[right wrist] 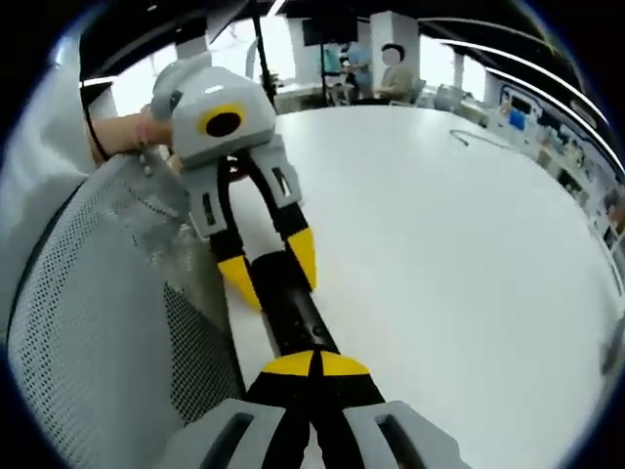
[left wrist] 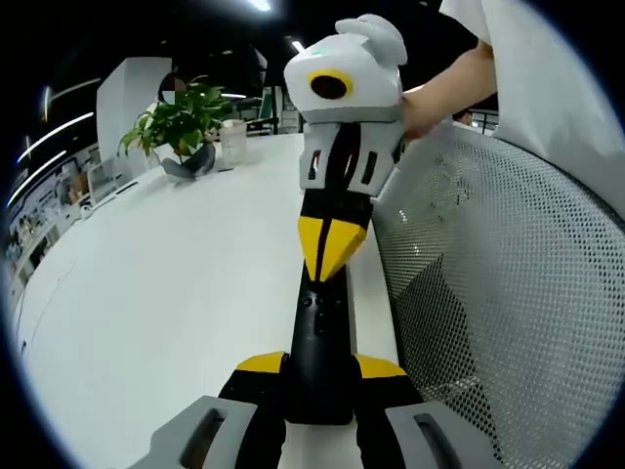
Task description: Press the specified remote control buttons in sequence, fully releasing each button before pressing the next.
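The black remote control (left wrist: 319, 342) lies along the surface's (left wrist: 166, 293) near edge, beside a mesh chair back (left wrist: 488, 293). My left claw (left wrist: 319, 386) clamps its end to steady it, while my right claw (right wrist: 314, 376), tips pinched together, bears down on a button.
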Motion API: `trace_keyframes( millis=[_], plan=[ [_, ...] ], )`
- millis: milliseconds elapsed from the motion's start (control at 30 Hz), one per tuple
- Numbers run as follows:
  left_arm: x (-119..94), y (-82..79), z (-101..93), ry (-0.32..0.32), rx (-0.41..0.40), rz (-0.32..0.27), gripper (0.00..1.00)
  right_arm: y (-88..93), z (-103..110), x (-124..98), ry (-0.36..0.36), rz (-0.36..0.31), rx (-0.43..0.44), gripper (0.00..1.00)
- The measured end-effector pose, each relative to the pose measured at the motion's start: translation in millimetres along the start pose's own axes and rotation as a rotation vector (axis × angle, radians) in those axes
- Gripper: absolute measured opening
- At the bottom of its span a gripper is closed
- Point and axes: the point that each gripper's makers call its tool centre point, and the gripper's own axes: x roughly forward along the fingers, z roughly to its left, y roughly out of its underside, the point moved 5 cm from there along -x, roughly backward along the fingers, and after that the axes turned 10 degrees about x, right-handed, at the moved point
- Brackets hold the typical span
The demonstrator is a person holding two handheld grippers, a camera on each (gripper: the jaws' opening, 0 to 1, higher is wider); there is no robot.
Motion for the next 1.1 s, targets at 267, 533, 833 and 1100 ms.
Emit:
trace_keyframes(
  millis=[267,533,833,1100],
  plan=[
    [0,-0.1,0.1,0.001,0.002,0.002,0.25,-2.3,8,2,0.003,0.051,-0.123,0.00],
    [0,-0.2,0.4,0.002,0.003,0.003,0.25,-6.1,11,5,0.035,0.155,-0.343,0.00],
    [0,-0.1,0.8,0.003,0.004,0.004,0.25,-11.0,9,8,0.033,0.221,-0.317,0.00],
    [0,-0.2,0.7,0.002,0.002,0.004,0.25,-6.7,14,7,0.088,0.192,-0.359,0.00]
  ],
)
